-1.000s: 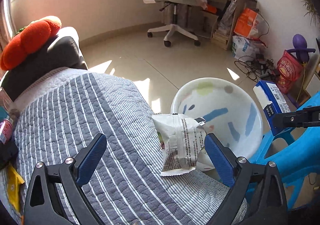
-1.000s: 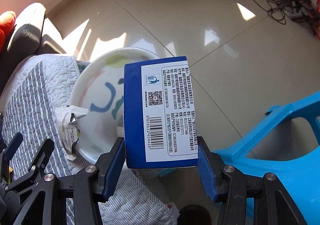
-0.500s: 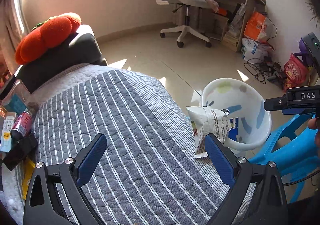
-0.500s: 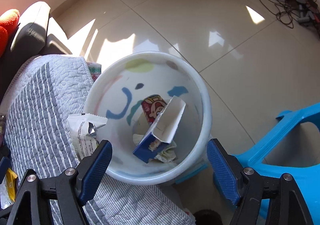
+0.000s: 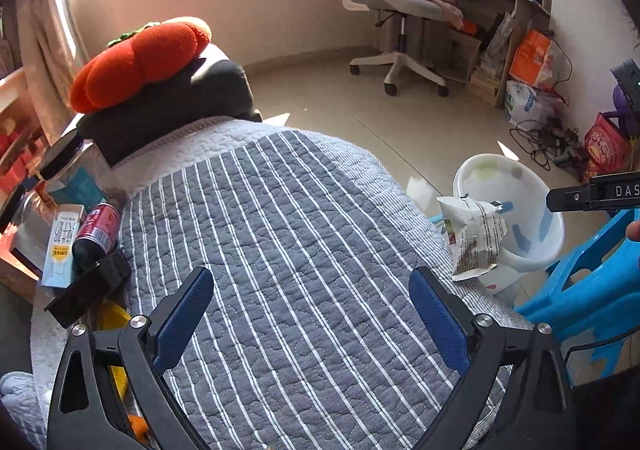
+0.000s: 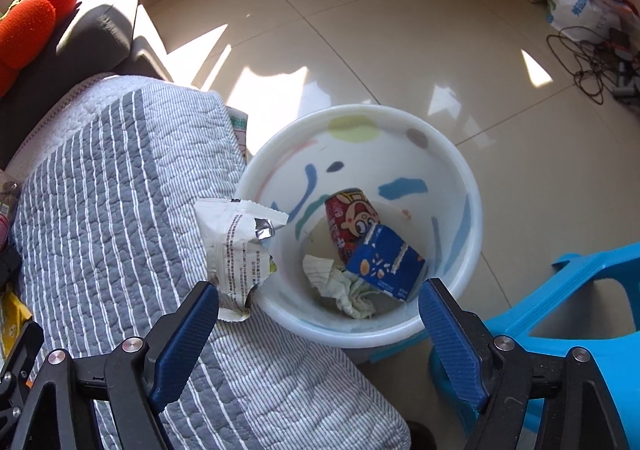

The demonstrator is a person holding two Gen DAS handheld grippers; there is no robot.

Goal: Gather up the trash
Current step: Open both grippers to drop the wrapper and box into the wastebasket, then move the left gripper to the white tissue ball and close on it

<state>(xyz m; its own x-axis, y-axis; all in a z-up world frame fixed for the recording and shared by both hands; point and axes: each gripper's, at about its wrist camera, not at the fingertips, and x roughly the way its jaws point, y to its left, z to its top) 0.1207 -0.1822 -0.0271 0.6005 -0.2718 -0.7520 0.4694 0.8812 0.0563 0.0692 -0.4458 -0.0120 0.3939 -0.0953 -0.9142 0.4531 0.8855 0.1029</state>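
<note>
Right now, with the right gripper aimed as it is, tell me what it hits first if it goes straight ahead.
Most likely the white bin: the open right gripper points steeply down at its near rim, with the crumpled tissue and blue box inside just beyond. Depth is unclear, so rim or contents could come first.

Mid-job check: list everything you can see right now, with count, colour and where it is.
bin: one, white with coloured marks, on the floor beside the bed
blue carton: one, inside the bin
red cup: one, inside the bin
crumpled paper: one, whitish, bin bottom
snack wrapper: one, white, on the quilt edge, overhanging the bin rim
quilt: one, grey with white stripes, covers the bed
red can: one, left of the quilt
small pale box: one, beside the can
orange plush: one, on a dark cushion
office chair: one, white, far floor
blue stool: one, right of the bin
left gripper: open, empty, over the quilt
right gripper: jaws just opened, empty, above the bin
</note>
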